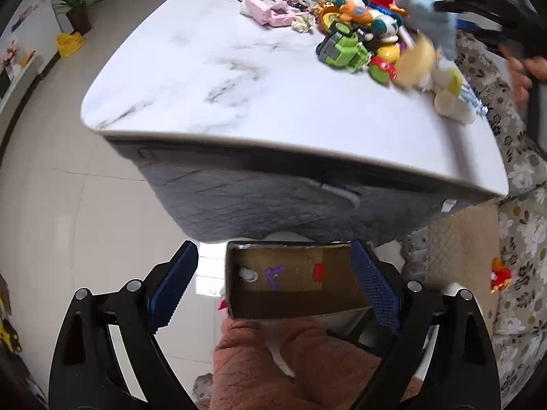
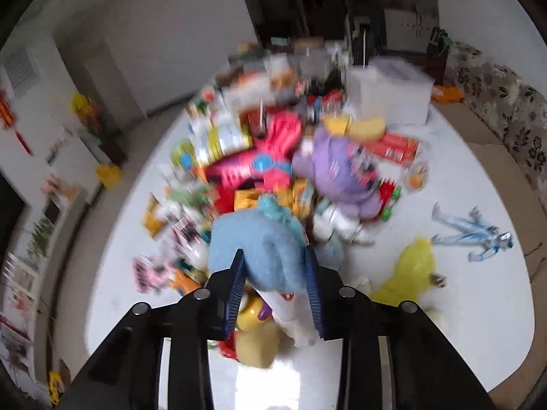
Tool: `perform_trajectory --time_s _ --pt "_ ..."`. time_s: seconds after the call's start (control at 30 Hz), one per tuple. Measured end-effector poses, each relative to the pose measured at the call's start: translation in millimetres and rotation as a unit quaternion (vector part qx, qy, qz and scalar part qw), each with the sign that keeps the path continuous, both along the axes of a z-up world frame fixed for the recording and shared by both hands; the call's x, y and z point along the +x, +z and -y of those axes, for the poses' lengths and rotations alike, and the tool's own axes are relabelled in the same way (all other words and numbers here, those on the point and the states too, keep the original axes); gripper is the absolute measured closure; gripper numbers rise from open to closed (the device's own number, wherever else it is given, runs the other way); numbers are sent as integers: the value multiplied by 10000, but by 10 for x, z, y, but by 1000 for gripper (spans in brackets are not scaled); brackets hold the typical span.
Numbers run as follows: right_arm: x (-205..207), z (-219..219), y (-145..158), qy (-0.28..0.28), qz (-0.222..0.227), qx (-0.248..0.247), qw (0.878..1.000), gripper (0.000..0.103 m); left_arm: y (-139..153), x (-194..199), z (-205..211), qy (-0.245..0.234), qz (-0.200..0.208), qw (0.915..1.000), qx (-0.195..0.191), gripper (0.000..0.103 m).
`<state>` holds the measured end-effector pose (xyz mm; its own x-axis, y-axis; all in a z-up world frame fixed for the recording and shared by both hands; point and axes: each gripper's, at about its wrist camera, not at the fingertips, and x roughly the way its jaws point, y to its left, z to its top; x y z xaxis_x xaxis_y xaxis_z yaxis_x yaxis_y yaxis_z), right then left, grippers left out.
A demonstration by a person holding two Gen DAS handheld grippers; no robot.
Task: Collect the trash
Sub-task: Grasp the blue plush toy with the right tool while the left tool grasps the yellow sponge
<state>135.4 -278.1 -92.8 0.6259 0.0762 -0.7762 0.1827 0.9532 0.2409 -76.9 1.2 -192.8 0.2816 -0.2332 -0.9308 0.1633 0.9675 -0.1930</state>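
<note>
My left gripper (image 1: 273, 249) hangs open and empty above a cardboard box (image 1: 294, 304) on the floor, below the table's edge. A white crumpled scrap (image 1: 248, 273), a purple piece (image 1: 275, 275) and a red piece (image 1: 319, 271) lie in the box. The white marble table (image 1: 205, 78) carries a heap of toys and wrappers (image 1: 342, 17). My right gripper (image 2: 275, 251) is shut on a light-blue plush toy (image 2: 256, 242) lifted over the blurred heap (image 2: 273, 167). The left wrist view shows that plush (image 1: 424, 10) hanging from the right gripper (image 1: 454, 7) at the upper right.
A white bin (image 2: 389, 92) stands at the table's far end. A yellow plastic bag (image 2: 410, 270) and a blue-white figure (image 2: 475, 235) lie on the right. A floral sofa (image 1: 523, 205) borders the table. A pink quilted sleeve (image 1: 290, 369) fills the bottom of the left wrist view.
</note>
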Motion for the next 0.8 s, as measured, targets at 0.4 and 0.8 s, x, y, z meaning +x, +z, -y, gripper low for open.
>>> perform_trajectory --time_s 0.4,0.8 --pt "-1008 543 518 -339 603 334 9970 70 10 425 1664 -1459 1394 9785 431 15" --pt "-1711 825 647 -673 764 685 9924 70 -199 1017 1900 -1088 1108 9877 195 61"
